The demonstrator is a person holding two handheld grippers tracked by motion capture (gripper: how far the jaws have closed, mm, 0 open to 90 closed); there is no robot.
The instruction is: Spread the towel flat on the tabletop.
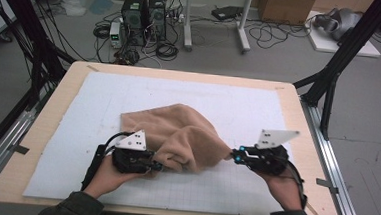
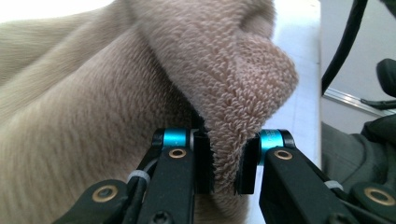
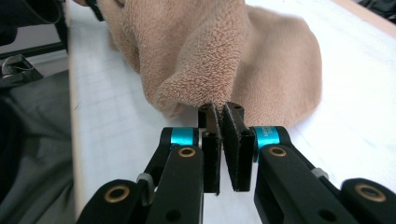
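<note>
The tan towel [image 1: 176, 136], soft, light and floppy, lies bunched mid-desk [image 1: 47, 129]. Left hand-held gripper [image 2: 224, 168] clamps its thick fold; right hand-held gripper [image 3: 223, 116] pinches its corner. Edges and corners grip best.

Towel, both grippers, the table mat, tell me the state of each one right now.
Towel: crumpled, near edge lifted off the mat, pinched at two spots.
Left gripper: shut on a thick fold of towel.
Right gripper: shut on a thin towel edge.
Mat: flat, partly covered.
</note>
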